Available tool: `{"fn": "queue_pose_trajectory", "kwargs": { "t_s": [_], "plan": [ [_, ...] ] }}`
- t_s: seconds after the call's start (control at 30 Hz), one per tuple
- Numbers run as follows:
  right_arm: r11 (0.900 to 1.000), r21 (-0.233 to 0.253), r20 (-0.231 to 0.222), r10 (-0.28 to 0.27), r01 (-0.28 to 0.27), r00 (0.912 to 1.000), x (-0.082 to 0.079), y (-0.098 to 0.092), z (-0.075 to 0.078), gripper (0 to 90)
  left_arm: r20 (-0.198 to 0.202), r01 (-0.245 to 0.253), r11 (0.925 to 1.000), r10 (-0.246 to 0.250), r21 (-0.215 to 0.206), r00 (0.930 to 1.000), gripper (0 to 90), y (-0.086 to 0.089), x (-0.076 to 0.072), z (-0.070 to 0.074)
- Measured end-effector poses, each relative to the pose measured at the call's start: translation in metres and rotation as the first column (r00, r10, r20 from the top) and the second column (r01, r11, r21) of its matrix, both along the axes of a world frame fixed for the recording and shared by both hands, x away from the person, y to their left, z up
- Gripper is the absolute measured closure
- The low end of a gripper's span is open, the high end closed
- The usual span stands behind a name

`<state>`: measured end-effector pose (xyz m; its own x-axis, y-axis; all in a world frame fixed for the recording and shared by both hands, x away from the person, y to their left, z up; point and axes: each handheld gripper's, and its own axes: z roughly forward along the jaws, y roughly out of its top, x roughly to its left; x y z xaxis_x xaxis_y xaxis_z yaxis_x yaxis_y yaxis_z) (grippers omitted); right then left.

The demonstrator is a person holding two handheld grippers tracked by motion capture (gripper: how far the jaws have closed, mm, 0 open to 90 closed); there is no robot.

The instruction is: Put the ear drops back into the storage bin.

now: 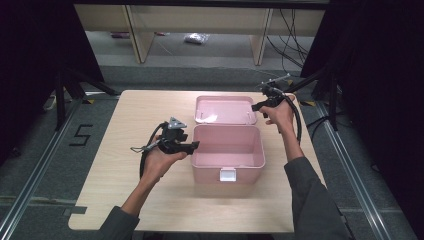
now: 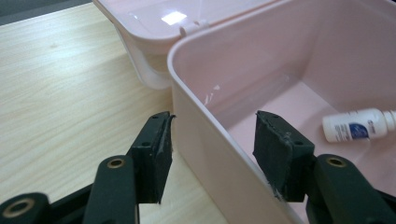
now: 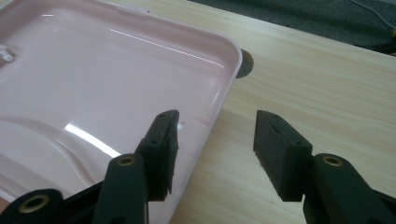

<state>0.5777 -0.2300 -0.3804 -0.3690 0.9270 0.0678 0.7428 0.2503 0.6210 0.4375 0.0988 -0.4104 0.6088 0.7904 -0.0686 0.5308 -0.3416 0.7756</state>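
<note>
A pink plastic box stands open in the middle of the table, its lid laid back flat behind it. My left gripper is at the box's left wall. In the left gripper view it is open, one jaw outside and one inside that wall. A small white bottle lies on the box floor. My right gripper is at the lid's right edge. The right gripper view shows it open, jaws on either side of the lid's rim, not touching it.
The light wooden table has bare room left and right of the box. A small dark hole sits in the tabletop by the lid's corner. Black stand legs flank the table, and shelf legs stand behind.
</note>
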Motion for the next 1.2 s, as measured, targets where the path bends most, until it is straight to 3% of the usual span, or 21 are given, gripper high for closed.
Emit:
{"fn": "queue_pose_trajectory", "kwargs": {
  "t_s": [0.07,0.1,0.2,0.23,0.37,0.43,0.57,0.67,0.8,0.83,0.93,1.0,1.03,1.07,1.2],
  "plan": [
    [1.0,-0.008,0.008,0.015,-0.015,0.9999,0.001,0.0,0.0,50.8,0.005,-0.008,0.9999,0.008,0.007,1.0,46.4,-0.002,0.006,0.002],
    [1.0,-0.006,0.005,0.004,-0.004,1.0,0.002,0.002,0.0,50.7,0.058,-0.015,0.9989,0.013,0.045,0.9983,46.4,-0.001,0.013,0.003],
    [1.0,-0.012,0.009,0.024,-0.023,0.9997,0.004,0.003,-0.001,50.8,-0.018,-0.025,0.999,0.025,0.039,0.9995,46.4,-0.008,0.02,0.004],
    [0.999,-0.028,0.018,0.018,-0.017,0.9997,0.005,0.004,-0.001,50.8,-0.017,-0.034,0.9984,0.034,0.045,0.9993,46.6,-0.009,0.024,0.004],
    [1.0,-0.007,0.012,0.01,-0.01,0.9999,0.01,0.007,-0.002,51.2,-0.02,-0.042,0.9965,0.043,0.072,0.9989,49.9,-0.016,0.034,0.004],
    [1.0,0.0,0.014,0.003,-0.003,0.9999,0.012,0.008,-0.002,52.7,-0.022,-0.045,0.9972,0.047,0.06,0.9987,52.8,-0.017,0.038,0.004],
    [0.998,-0.061,0.018,-0.027,0.029,0.9995,0.018,0.011,-0.007,54.5,-0.039,-0.052,0.9955,0.055,0.079,0.9977,56.4,-0.022,0.046,-0.001],
    [0.998,-0.048,0.015,-0.03,0.031,0.9994,0.021,0.009,-0.01,56.0,-0.036,-0.059,0.9946,0.062,0.085,0.9974,60.1,-0.024,0.05,-0.003],
    [0.999,-0.048,0.012,-0.022,0.022,0.9997,0.025,0.008,-0.014,56.3,-0.05,-0.063,0.9951,0.067,0.077,0.9965,62.6,-0.026,0.054,-0.005],
    [0.997,-0.031,-0.012,-0.065,0.065,0.9978,0.023,0.012,-0.014,56.5,-0.044,-0.063,0.9957,0.066,0.069,0.9969,64.8,-0.028,0.054,-0.005],
    [0.998,-0.049,-0.001,-0.043,0.042,0.9991,0.025,0.012,-0.015,57.2,-0.041,-0.052,0.9938,0.056,0.099,0.9976,74.7,-0.03,0.053,-0.004],
    [0.998,-0.06,0.009,-0.024,0.025,0.9997,0.027,0.013,-0.017,57.4,-0.034,-0.055,0.9913,0.06,0.119,0.9976,76.3,-0.031,0.052,-0.004],
    [0.998,-0.049,-0.004,-0.044,0.044,0.999,0.026,0.015,-0.017,57.4,-0.03,-0.06,0.9907,0.064,0.122,0.9975,76.7,-0.032,0.052,-0.004],
    [0.998,-0.057,0.011,-0.04,0.041,0.9991,0.027,0.015,-0.017,57.8,-0.028,-0.057,0.9903,0.061,0.127,0.9977,77.0,-0.032,0.051,-0.003],
    [0.998,-0.05,0.005,-0.029,0.029,0.9996,0.028,0.017,-0.019,58.7,-0.032,-0.061,0.9901,0.065,0.126,0.9973,77.2,-0.032,0.05,-0.003]
  ]
}}
